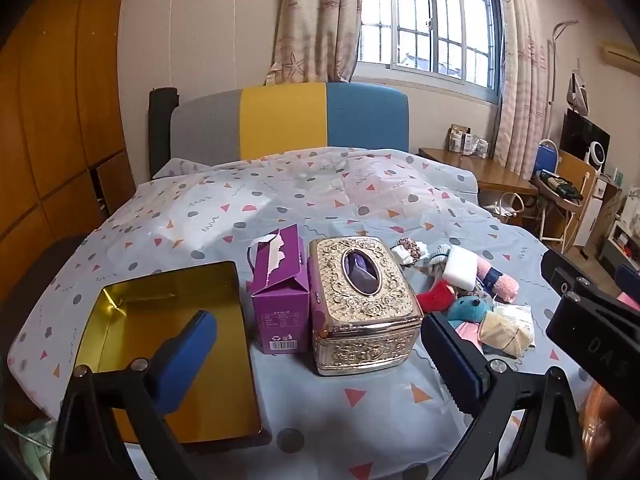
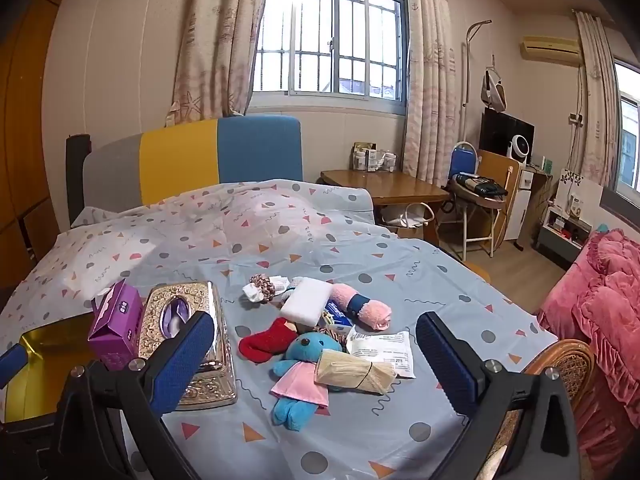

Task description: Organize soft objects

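A pile of soft things lies on the patterned sheet: a blue plush doll in a pink dress (image 2: 302,372), a red sock (image 2: 266,342), a white sponge (image 2: 306,305), a rolled pink towel (image 2: 362,306), a beige bundle (image 2: 354,372) and a white packet (image 2: 384,347). The pile shows in the left wrist view at right, with the doll (image 1: 470,308) and sponge (image 1: 460,268). An open gold tin (image 1: 168,344) lies at left. My left gripper (image 1: 316,356) is open above the tin and boxes. My right gripper (image 2: 316,360) is open and empty, hovering above the doll.
A purple tissue carton (image 1: 280,296) and an ornate gold tissue box (image 1: 362,300) stand between tin and pile. A striped headboard (image 1: 288,120) is behind. A wooden table (image 2: 384,186), chairs and a pink quilt (image 2: 600,300) lie to the right.
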{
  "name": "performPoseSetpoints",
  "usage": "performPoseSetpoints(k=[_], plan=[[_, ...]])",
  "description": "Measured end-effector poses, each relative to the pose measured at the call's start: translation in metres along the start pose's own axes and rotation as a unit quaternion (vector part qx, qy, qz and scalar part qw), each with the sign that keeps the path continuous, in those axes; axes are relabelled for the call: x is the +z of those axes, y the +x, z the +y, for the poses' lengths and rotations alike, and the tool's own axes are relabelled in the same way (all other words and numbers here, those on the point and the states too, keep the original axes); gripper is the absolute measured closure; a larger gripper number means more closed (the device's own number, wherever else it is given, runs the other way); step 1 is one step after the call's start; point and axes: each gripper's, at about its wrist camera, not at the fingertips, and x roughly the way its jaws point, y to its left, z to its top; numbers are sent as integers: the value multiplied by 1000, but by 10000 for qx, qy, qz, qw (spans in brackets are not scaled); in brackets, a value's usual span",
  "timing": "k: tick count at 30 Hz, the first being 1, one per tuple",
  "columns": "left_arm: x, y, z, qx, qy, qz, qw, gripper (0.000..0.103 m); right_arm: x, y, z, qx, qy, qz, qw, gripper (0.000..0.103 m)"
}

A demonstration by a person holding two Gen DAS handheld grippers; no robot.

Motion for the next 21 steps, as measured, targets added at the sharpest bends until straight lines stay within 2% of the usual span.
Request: performPoseSetpoints(k=[6, 8, 10, 21], plan=[[-2, -2, -2, -18, -43, 37, 10000, 0, -1, 6, 7, 1, -182, 160, 9997, 0], [-3, -5, -4, -22, -50, 22, 10000, 0, -3, 4, 8, 30, -211, 85, 9997, 0], [0, 1, 12, 60, -106, 60, 9999, 0, -5, 7, 11, 44, -241, 110, 9996, 0], [-4, 7, 16, 119, -143, 99, 9998, 0, -9, 14, 17, 200, -241, 164, 9994, 0]])
